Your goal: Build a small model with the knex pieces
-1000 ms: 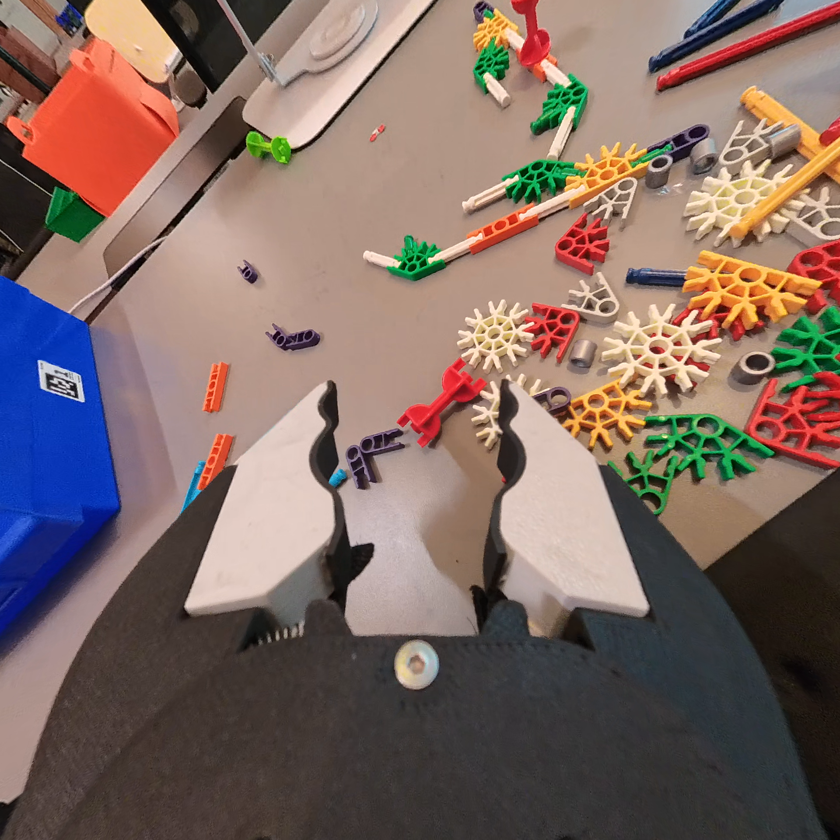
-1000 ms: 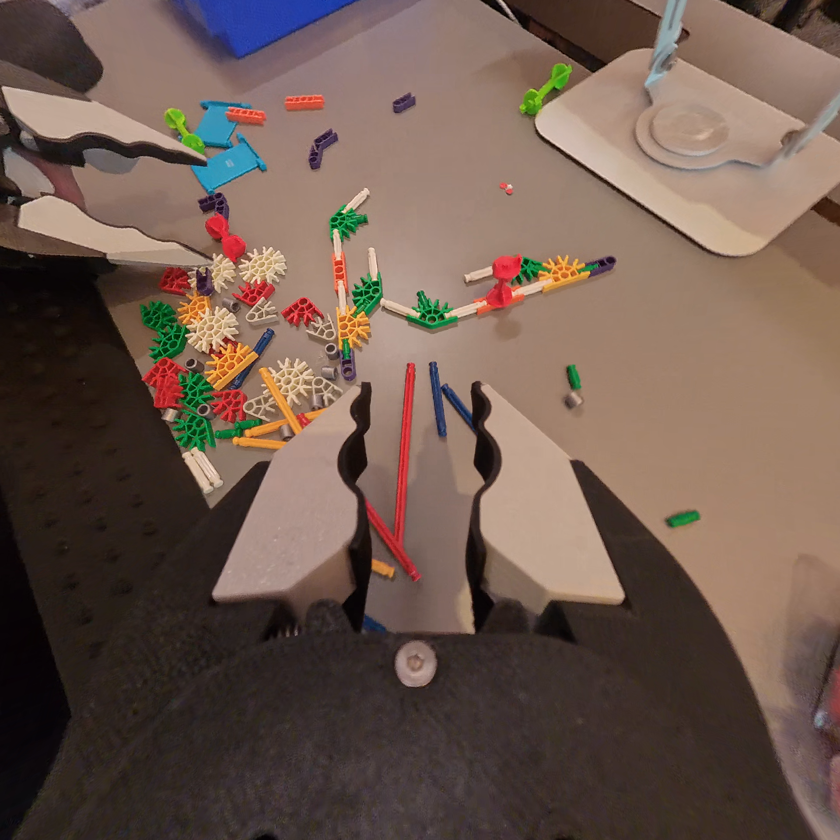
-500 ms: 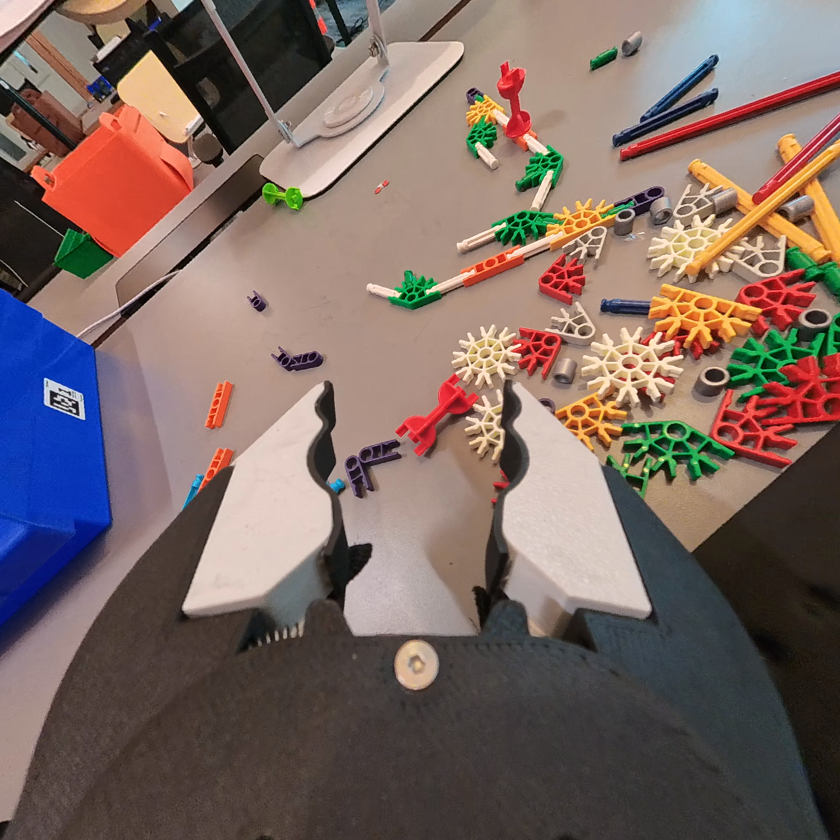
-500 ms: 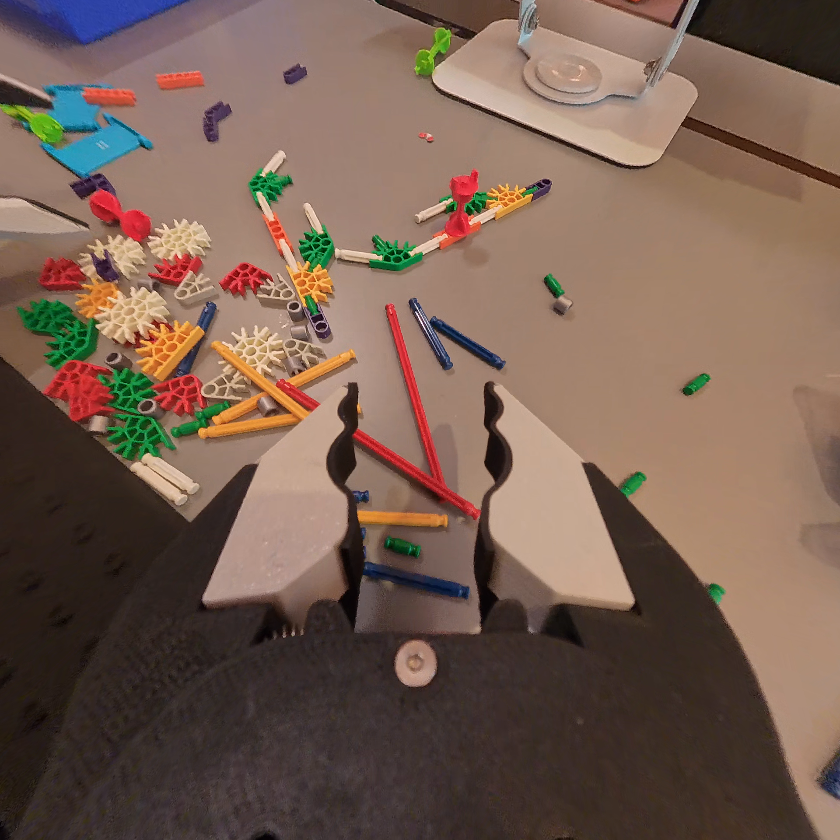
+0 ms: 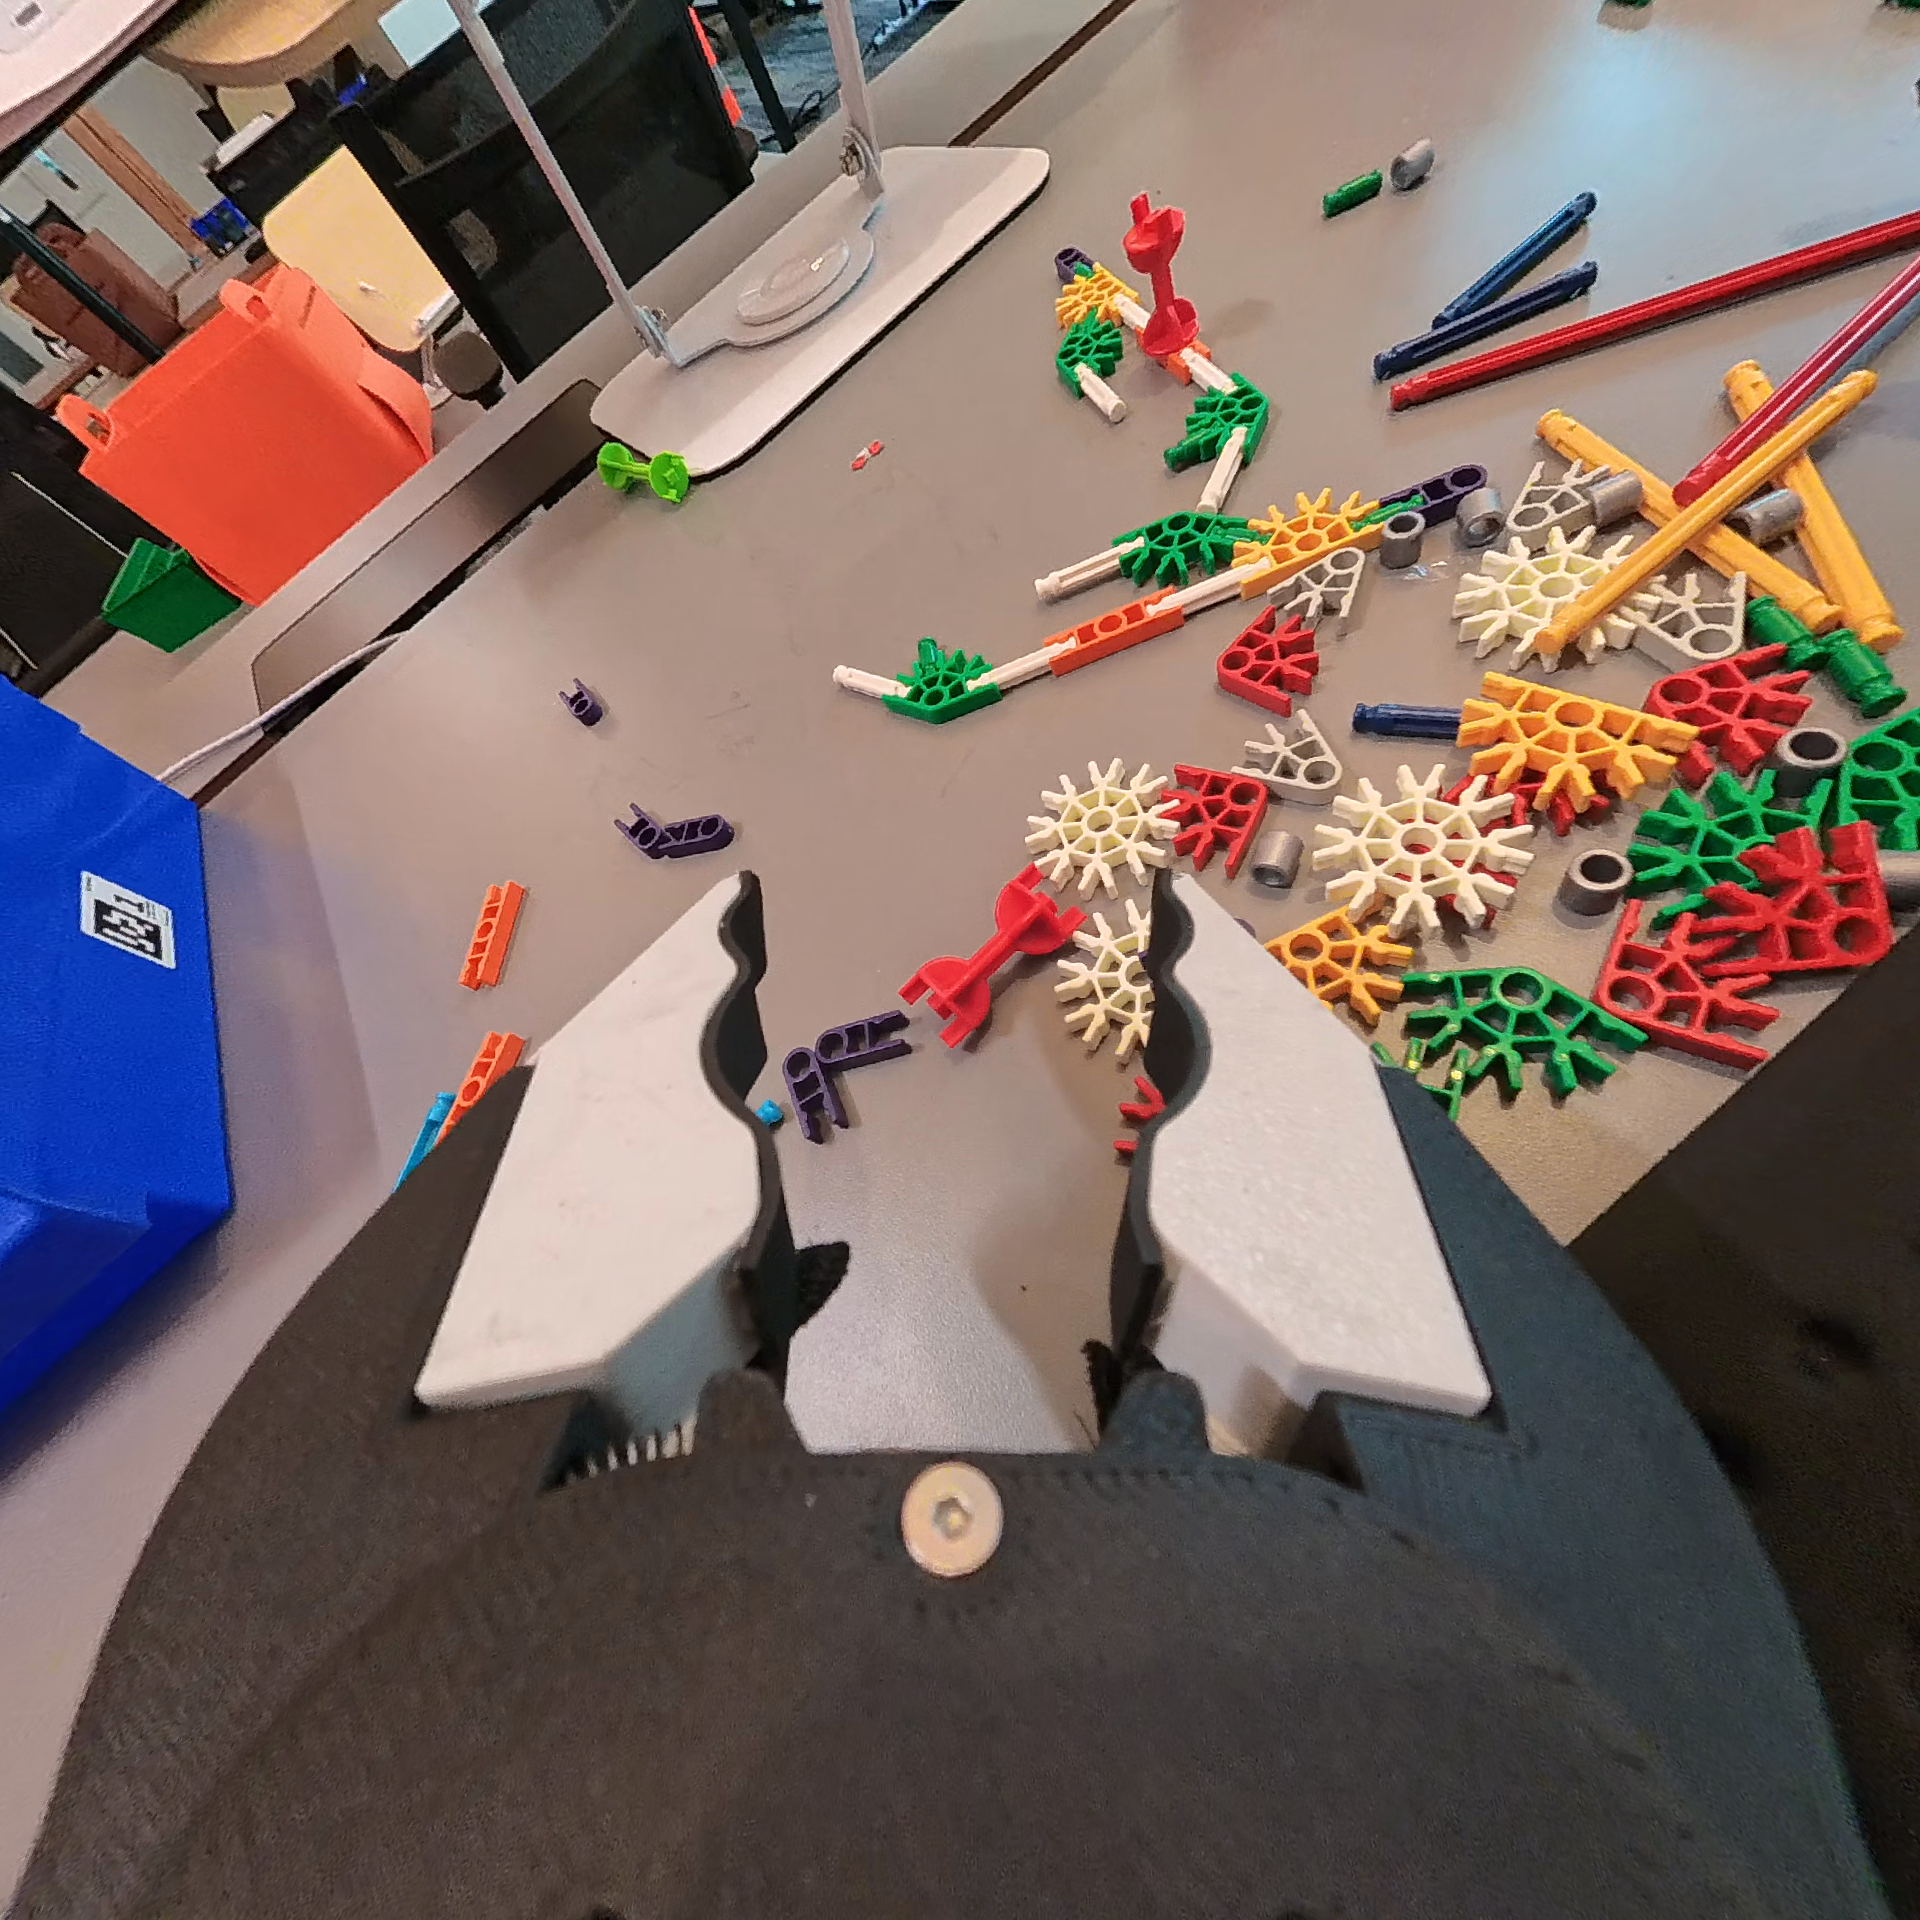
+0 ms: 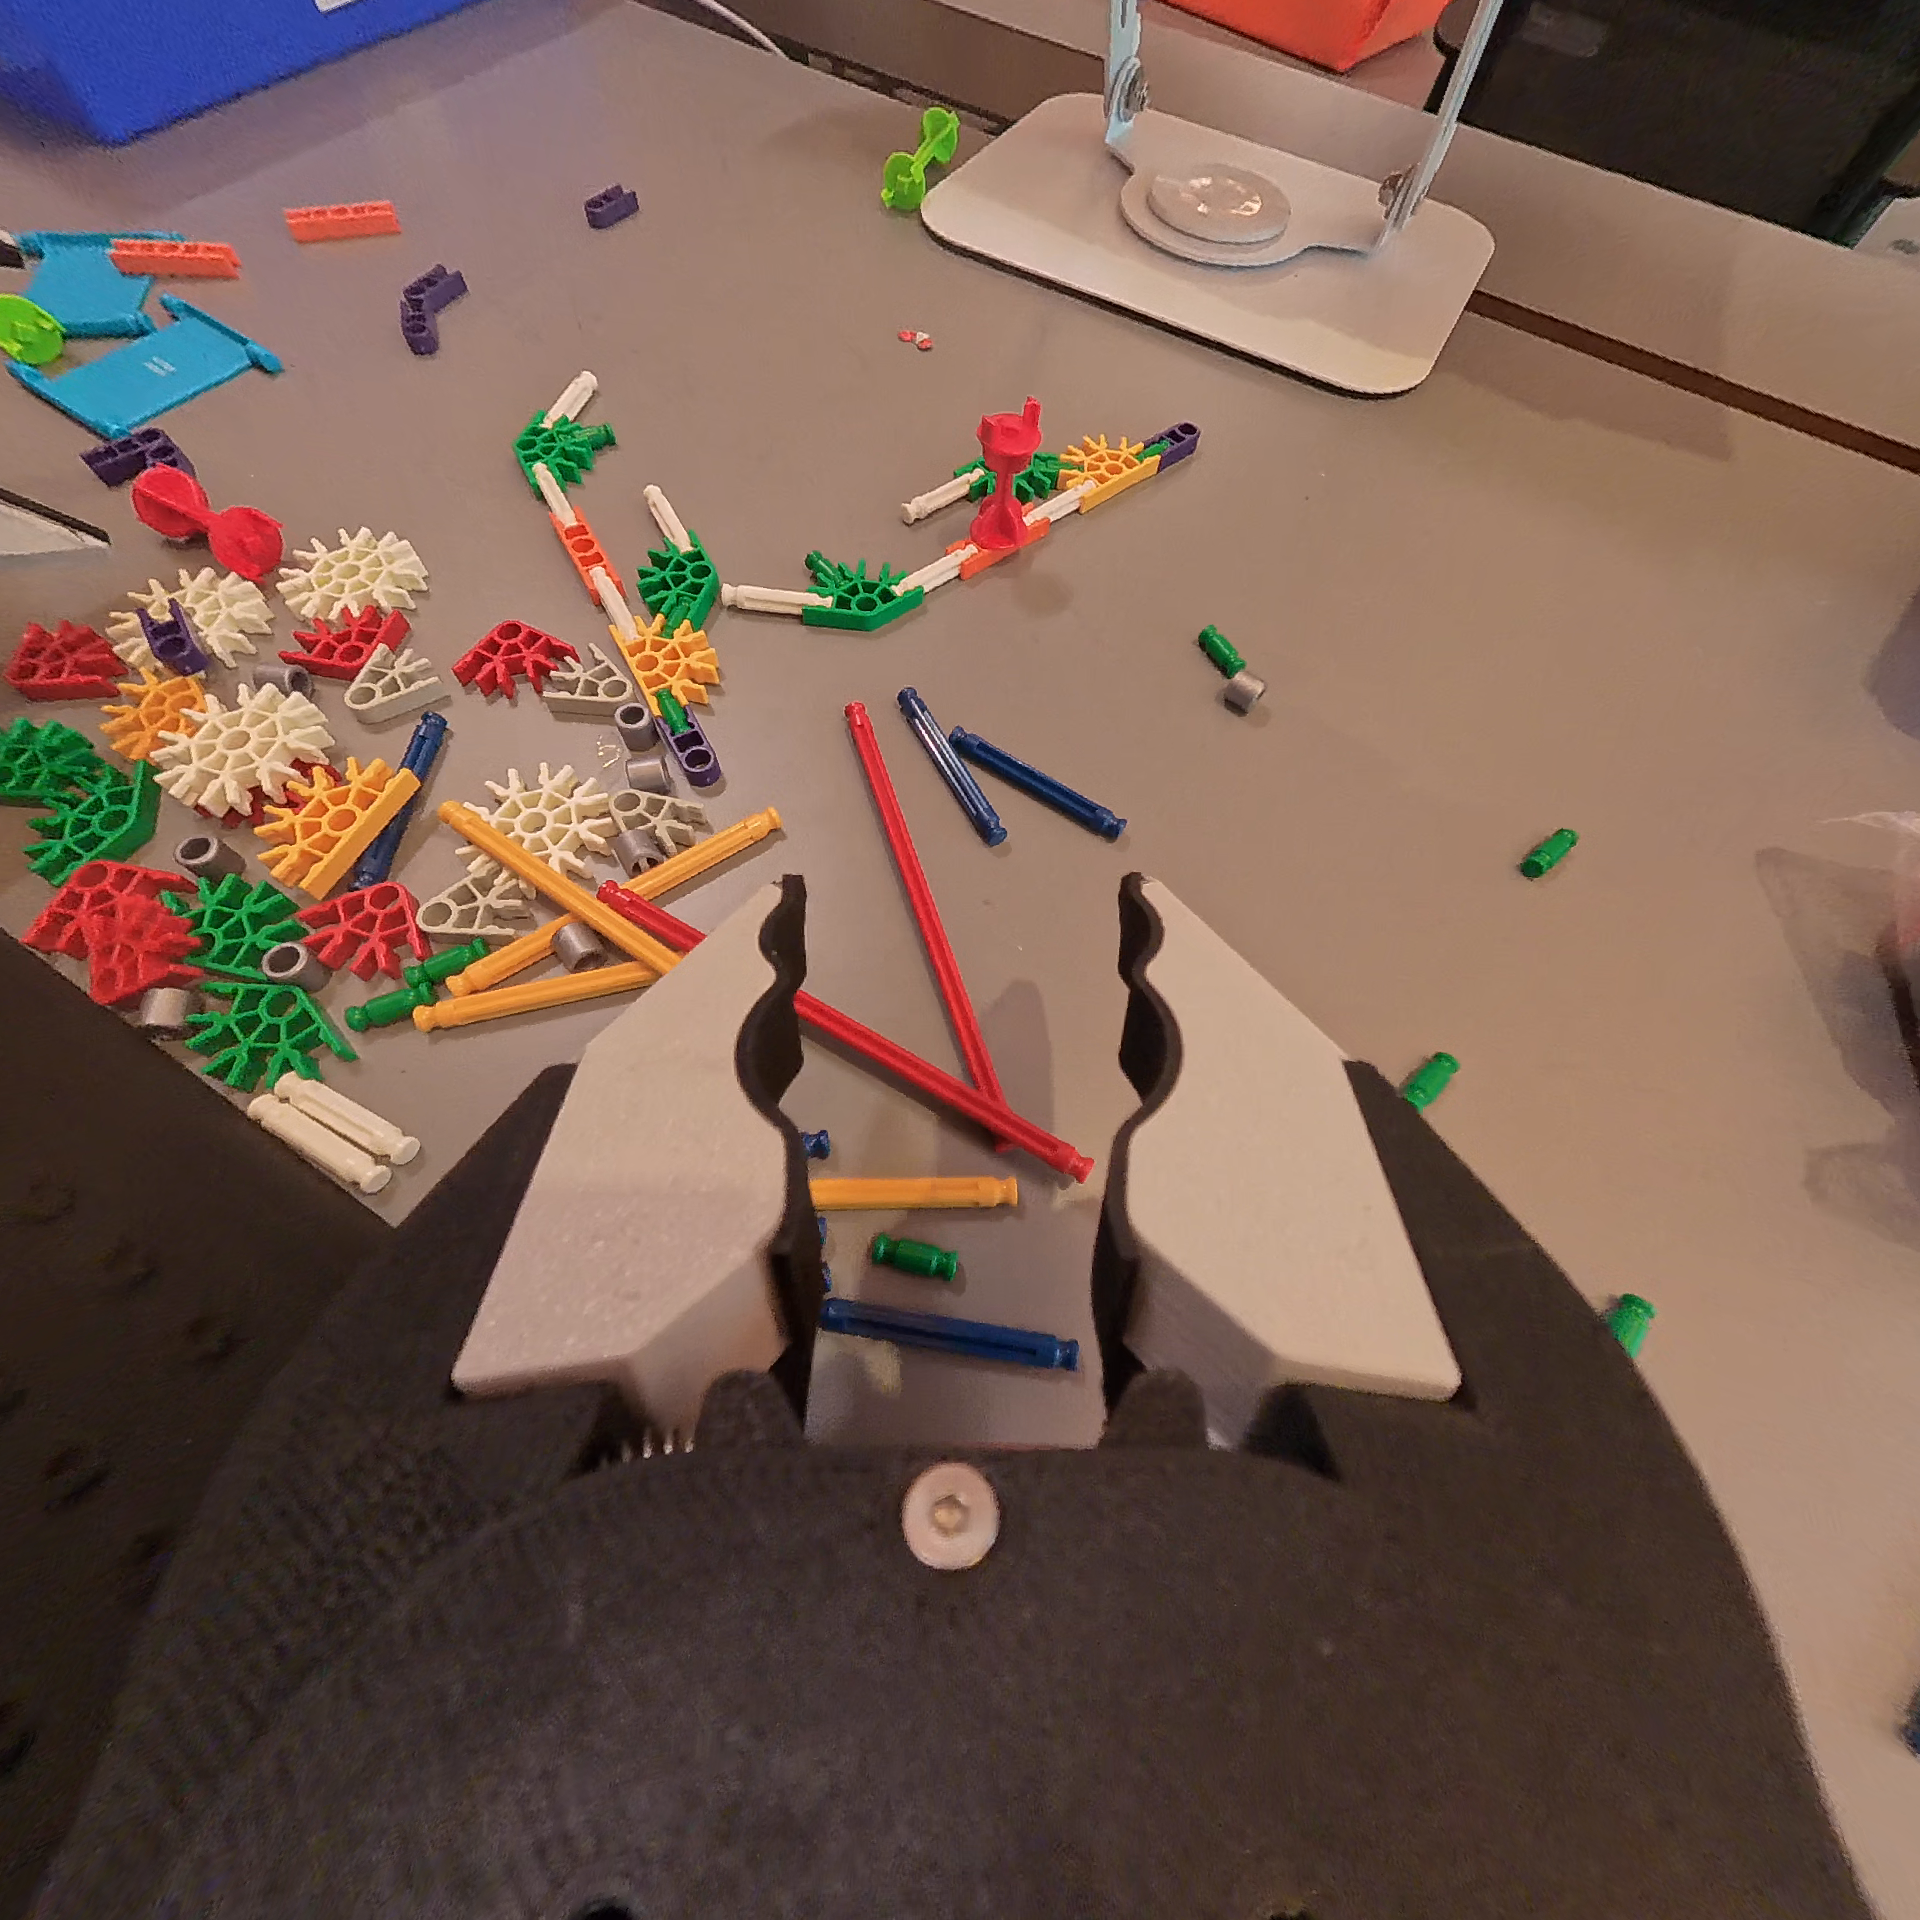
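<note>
2 tools gaped wide, empty: left tool (image 5: 951, 914) hovered over red spool connector (image 5: 987, 956), right tool (image 6: 961, 894) over 2 crossed red rods (image 6: 940, 1023) on desk (image 6: 1351, 623).

Blue bin (image 5: 94, 997) cut off at left frame edge. Red connector (image 5: 1138, 1112) mostly hidden behind finger; long red rod (image 5: 1662, 312) cropped at right edge.

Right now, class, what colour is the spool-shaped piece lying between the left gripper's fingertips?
Red. The spool piece shows best in the left wrist view.
</note>
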{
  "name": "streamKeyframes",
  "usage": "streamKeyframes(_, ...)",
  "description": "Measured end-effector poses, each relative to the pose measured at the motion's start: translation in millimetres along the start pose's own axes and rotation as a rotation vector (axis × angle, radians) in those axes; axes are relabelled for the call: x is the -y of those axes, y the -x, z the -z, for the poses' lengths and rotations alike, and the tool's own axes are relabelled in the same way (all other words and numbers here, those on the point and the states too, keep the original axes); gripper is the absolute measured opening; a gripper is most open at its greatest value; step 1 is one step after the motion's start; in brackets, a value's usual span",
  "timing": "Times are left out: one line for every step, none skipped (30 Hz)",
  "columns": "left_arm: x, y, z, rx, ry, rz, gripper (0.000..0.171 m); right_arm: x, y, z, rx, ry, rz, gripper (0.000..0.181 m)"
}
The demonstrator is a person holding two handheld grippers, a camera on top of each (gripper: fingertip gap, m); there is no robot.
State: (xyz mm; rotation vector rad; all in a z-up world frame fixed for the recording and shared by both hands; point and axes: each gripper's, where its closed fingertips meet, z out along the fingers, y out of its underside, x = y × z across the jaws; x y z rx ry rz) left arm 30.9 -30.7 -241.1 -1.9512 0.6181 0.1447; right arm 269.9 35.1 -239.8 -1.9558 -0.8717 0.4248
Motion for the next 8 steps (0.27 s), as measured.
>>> streamKeyframes(-0.1, -0.1, 0.0, 0.0, 0.0, 0.0, 0.072, -0.3, 0.4, -0.2, 0.004, 0.001, -0.001, 0.059)
streamKeyframes(-0.3, -0.2, 0.0, 0.0, 0.001, 0.0, 0.072, -1.0, 1.3, -0.5, 0.009, 0.005, 0.001, 0.059)
streamKeyframes(-0.5, -0.2, -0.2, 0.0, 0.003, -0.001, 0.072, -1.9, 2.4, -1.1, 0.012, 0.011, 0.008, 0.06)
streamKeyframes(-0.8, -0.1, -0.4, 0.001, 0.005, -0.001, 0.072, -2.7, 3.6, -1.8, 0.014, 0.016, 0.017, 0.061)
streamKeyframes(-1.0, 0.0, -0.6, 0.002, 0.007, -0.001, 0.072, -3.8, 4.9, -2.6, 0.015, 0.025, 0.027, 0.062)
streamKeyframes(-1.0, 0.1, -0.7, 0.004, 0.007, -0.002, 0.072, -5.0, 6.2, -3.5, 0.017, 0.034, 0.038, 0.063)
streamKeyframes(-1.2, 0.2, -0.8, 0.006, 0.008, -0.003, 0.072, -6.0, 7.4, -4.2, 0.019, 0.04, 0.047, 0.064)
streamKeyframes(-1.5, 0.4, -1.0, 0.008, 0.01, -0.004, 0.072, -7.1, 8.8, -5.0, 0.025, 0.048, 0.054, 0.065)
